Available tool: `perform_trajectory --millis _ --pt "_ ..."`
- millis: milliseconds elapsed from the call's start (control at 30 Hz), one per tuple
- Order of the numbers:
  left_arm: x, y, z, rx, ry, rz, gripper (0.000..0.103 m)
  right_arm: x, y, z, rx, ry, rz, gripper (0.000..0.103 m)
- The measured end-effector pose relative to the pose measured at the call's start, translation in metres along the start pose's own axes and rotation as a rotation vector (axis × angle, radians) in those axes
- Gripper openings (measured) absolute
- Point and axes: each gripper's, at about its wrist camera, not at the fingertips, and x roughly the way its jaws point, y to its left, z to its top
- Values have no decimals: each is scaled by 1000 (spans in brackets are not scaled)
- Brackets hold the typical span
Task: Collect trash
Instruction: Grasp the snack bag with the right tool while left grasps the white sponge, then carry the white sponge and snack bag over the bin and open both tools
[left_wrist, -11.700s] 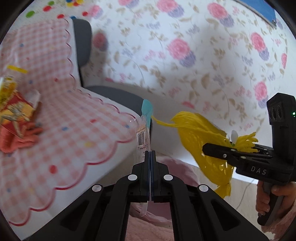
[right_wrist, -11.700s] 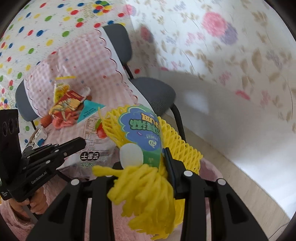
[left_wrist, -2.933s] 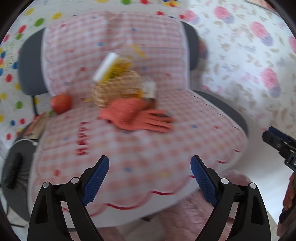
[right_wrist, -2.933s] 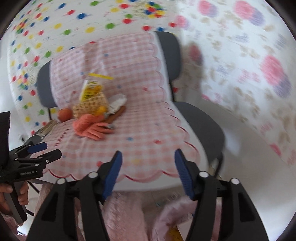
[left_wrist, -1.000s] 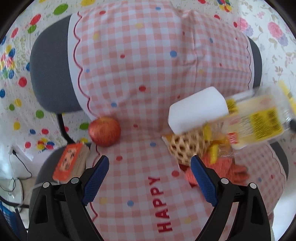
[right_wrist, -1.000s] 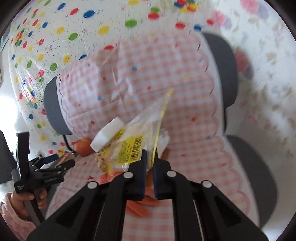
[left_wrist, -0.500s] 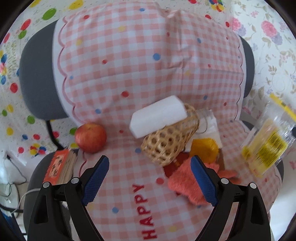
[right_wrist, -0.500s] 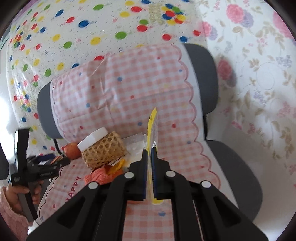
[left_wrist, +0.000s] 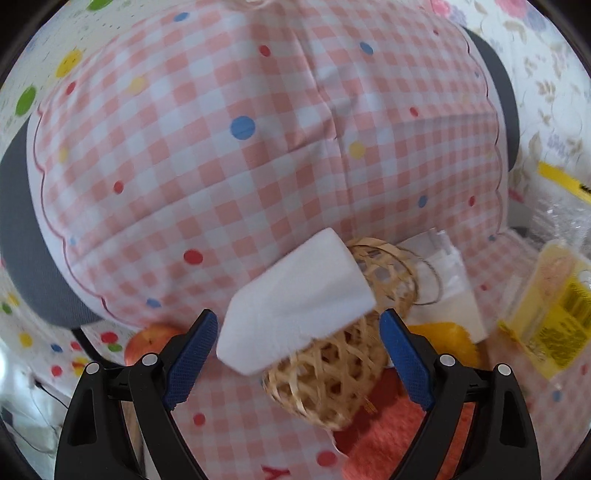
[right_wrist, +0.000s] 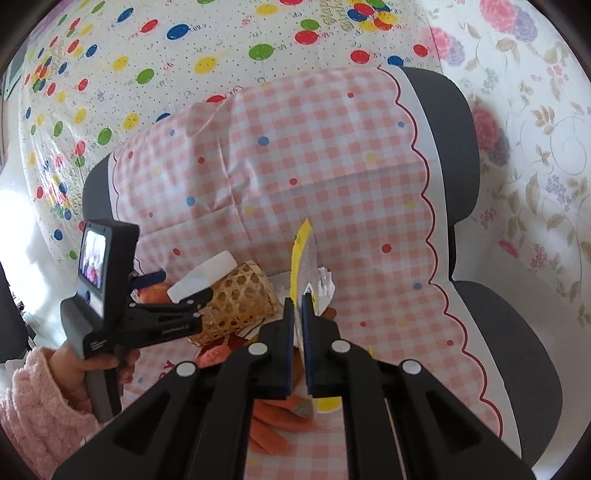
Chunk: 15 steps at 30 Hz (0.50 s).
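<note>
So the right claw (right_wrist: 298, 325) is pinched tight on a clear plastic wrapper with a yellow strip (right_wrist: 302, 254), which sticks up edge-on from between its fingers. From the left wrist camera that same wrapper (left_wrist: 550, 295) shows up way off to the right of the left claw, off the seat, yellow label facing the lens.

The left claw (left_wrist: 295, 354) is spread wide with nothing in it. Right between its blue pads (left_wrist: 192, 350) sits a white foam block (left_wrist: 295, 302) poking out of a tipped-over woven basket (left_wrist: 332, 380), and the basket lies on the pink checkered chair cover (left_wrist: 258, 147). Can't tell if the pads touch the block yet.

Left of the left claw, partly behind its finger, there's a red apple (left_wrist: 147, 339). To its right, just past the basket, something yellow-orange (left_wrist: 443, 339) and a white crumpled packet (left_wrist: 450, 280). Below the basket, a coral-orange glove (left_wrist: 388, 435).
</note>
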Motion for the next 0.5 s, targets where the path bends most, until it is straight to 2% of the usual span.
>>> perform_trajectory --millis 100,200,233,267,400,500 --pt "12 -2 4 38 11 20 80 1 -5 -1 11 4 -2 5" --pt "16 0 9 34 2 -3 73 1 -7 -2 16 5 -6 5" --pt "16 1 10 33 -5 -11 62 2 -7 -2 16 6 -7 5" --pt "16 1 12 32 -5 -16 45 2 -7 -3 18 7 -8 5" --pt "6 19 14 -28 -17 -23 38 -3 -5 -3 11 -3 -22 5" --pt "-24 41 11 -106 -53 -14 37 -10 -5 -1 7 -22 -27 5"
